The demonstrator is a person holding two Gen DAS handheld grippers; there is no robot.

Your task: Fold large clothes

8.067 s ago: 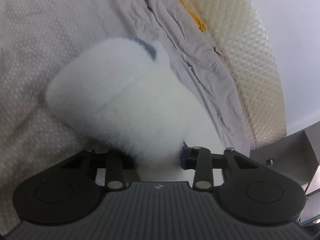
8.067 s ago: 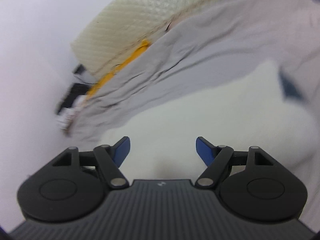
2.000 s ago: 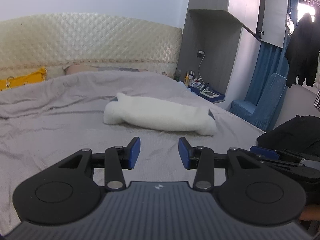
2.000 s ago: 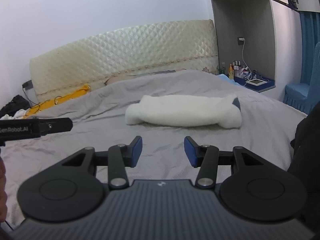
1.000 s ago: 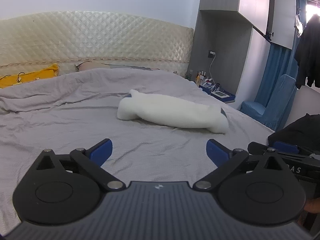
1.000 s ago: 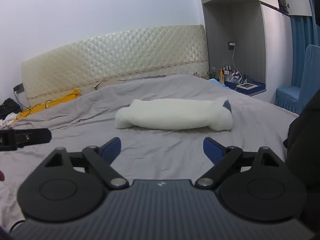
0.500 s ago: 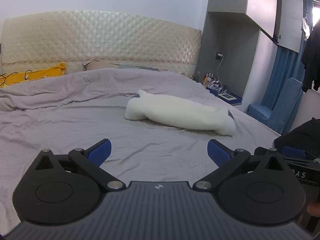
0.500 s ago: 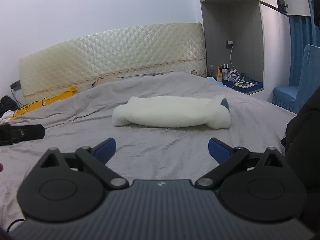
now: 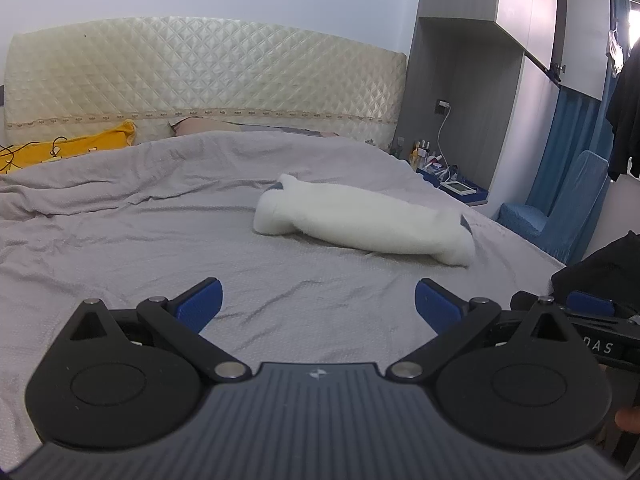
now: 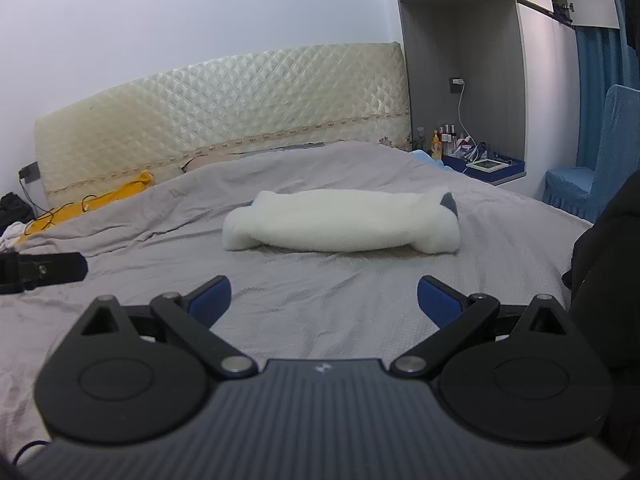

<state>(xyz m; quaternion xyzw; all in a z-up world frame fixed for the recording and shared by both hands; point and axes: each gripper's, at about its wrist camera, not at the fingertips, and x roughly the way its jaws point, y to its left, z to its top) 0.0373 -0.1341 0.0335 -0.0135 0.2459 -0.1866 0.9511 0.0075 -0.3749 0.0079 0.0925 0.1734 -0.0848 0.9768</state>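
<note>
Nearest the cameras, both claws were spread wide and empty: the left claw (image 9: pixel 318 300) and the right claw (image 10: pixel 324 298) each showed blue pads far apart over bare grey sheet (image 9: pixel 160 248). Two seconds earlier those pads had stood close together, so the spreading came within the last moments, and over the same span both views drew back a little from the bed. The right claw's body showed at the right edge of the left view, and the left claw's tip poked in at the left of the right view, so the two were held side by side, well apart from the cloth. Farther off, mid-bed, lay the garment (image 10: pixel 340 220), a white fleecy bundle folded into a long roll, with a dark grey patch at its right end. About eight seconds before, the left claw had been pinching that fleece at close range; now nothing touched it. Judged from that, the fold looked finished and the piece released. Beyond it stood the quilted headboard (image 9: pixel 200 80), a yellow cushion (image 9: pixel 72 146) at its foot, and a nightstand (image 10: pixel 492 168) to the right.
</note>
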